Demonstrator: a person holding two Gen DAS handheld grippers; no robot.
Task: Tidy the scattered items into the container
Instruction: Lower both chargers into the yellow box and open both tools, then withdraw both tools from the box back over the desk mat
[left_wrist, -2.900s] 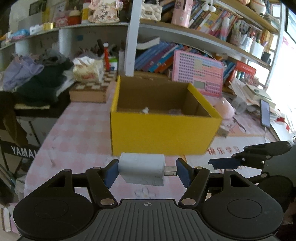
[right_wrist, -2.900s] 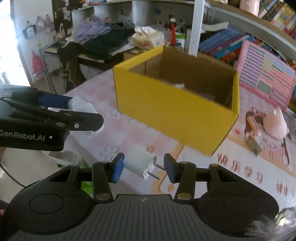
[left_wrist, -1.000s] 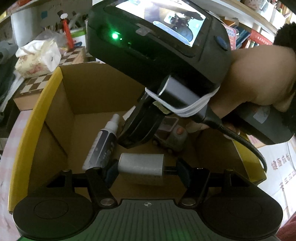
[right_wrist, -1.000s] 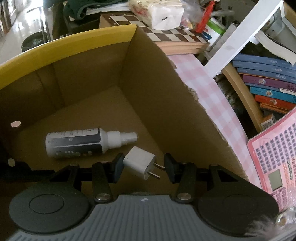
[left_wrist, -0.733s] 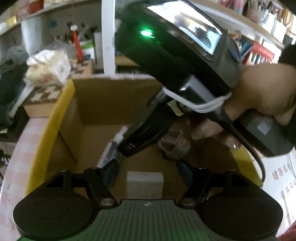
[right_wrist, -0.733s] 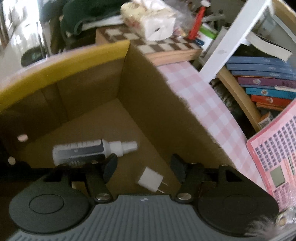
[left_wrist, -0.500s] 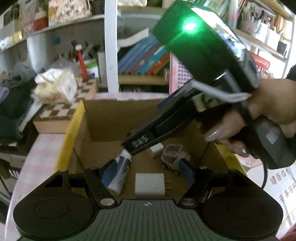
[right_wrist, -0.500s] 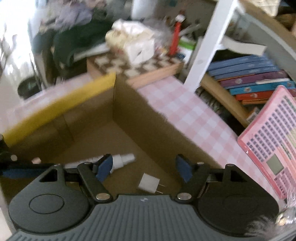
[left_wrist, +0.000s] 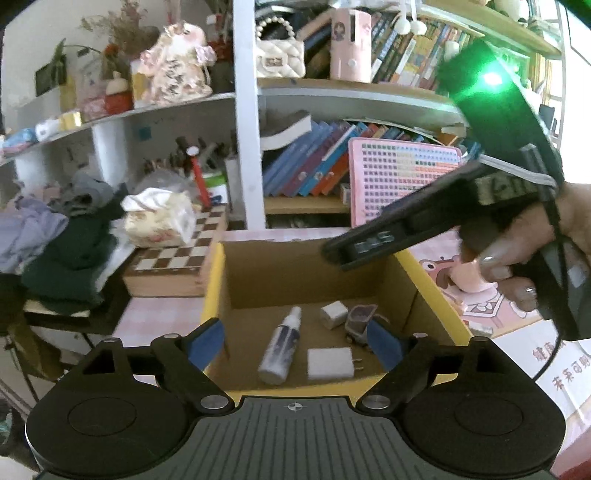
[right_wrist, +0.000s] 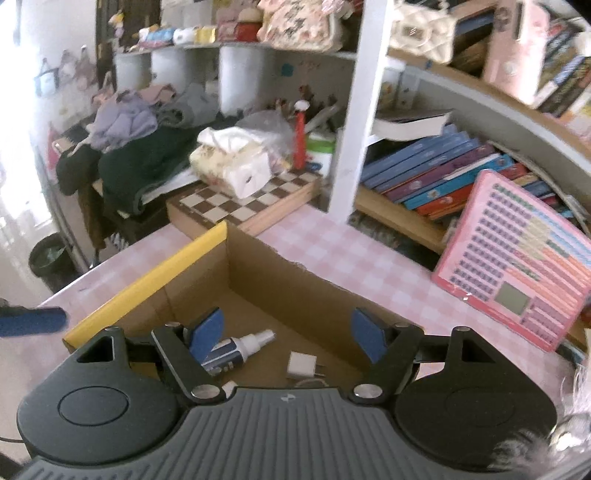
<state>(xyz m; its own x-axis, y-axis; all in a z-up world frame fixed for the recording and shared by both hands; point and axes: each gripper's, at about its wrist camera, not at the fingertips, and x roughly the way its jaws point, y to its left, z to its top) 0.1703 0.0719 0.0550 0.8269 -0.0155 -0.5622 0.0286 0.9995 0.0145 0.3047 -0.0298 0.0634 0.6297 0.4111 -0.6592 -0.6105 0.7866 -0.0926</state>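
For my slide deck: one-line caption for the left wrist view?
Left gripper, jaws opening and empty, above yellow box holding spray bottle and two white chargers.

Box (left_wrist: 216, 295) front wall sits hidden behind the left gripper's (left_wrist: 295, 345) body. Toy (left_wrist: 360, 323) half masked by its right finger. Right view: bottle (right_wrist: 236, 350) base tucked behind a pad, shelves blurred.

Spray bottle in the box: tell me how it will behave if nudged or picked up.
The spray bottle lies on its side and looks round, so a nudge would probably roll it across the box floor. It looks small and plastic, so likely light and stiff. Its smooth, narrow body might slip between pads.
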